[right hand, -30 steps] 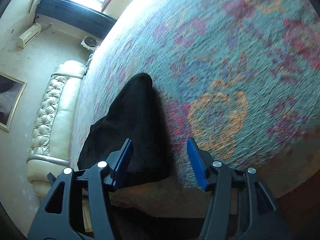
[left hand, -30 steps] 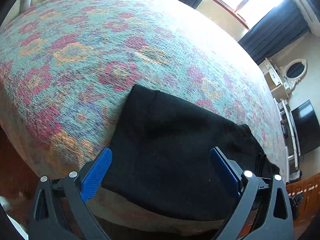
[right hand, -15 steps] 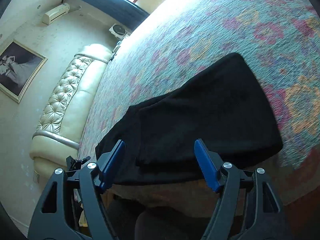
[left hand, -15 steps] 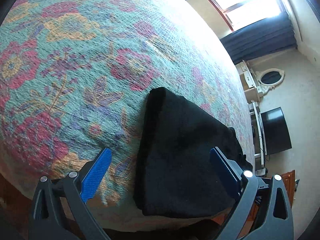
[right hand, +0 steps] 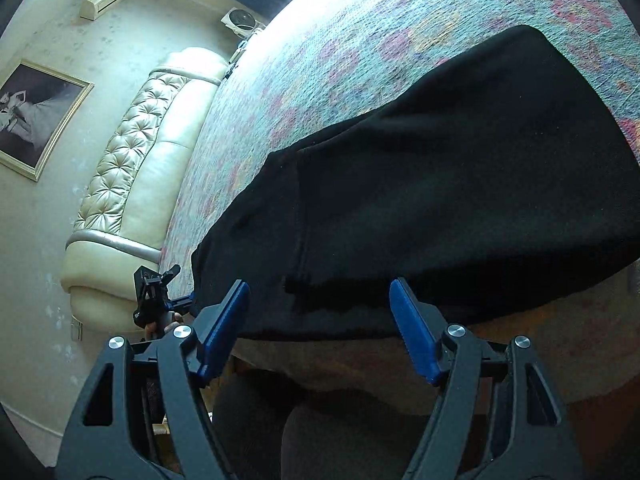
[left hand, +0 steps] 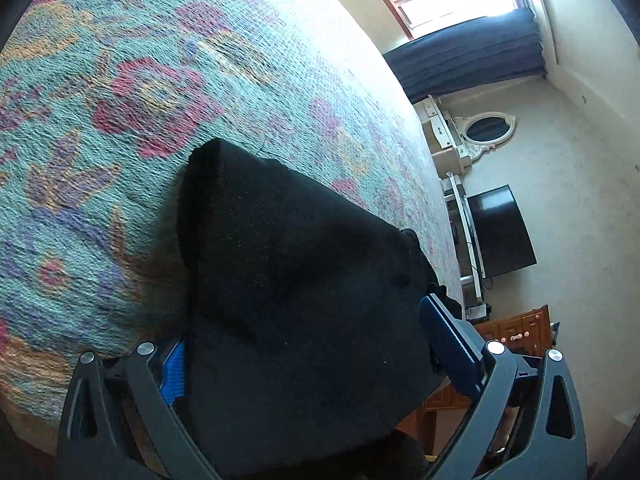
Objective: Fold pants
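Observation:
The black pants (left hand: 288, 280) lie folded into a thick block at the near edge of the floral bed cover (left hand: 120, 100). My left gripper (left hand: 316, 356) is open, its blue pads (left hand: 448, 336) straddling the near end of the pants, with cloth lying over the left pad. In the right wrist view the pants (right hand: 460, 184) spread across the bed edge. My right gripper (right hand: 324, 328) is open and empty, just in front of the pants' near hem. The left gripper also shows in the right wrist view (right hand: 160, 292) at the pants' left end.
A cream tufted headboard (right hand: 132, 184) stands at the bed's left end. A television (left hand: 500, 232), a white dresser with an oval mirror (left hand: 480, 136) and a wooden cabinet (left hand: 512, 328) stand past the bed's other side. My dark-clad legs (right hand: 340, 432) are below the bed edge.
My left gripper has moved forward so the pants now sit between its open fingers. My right gripper has swung left and closer to the pants' near hem.

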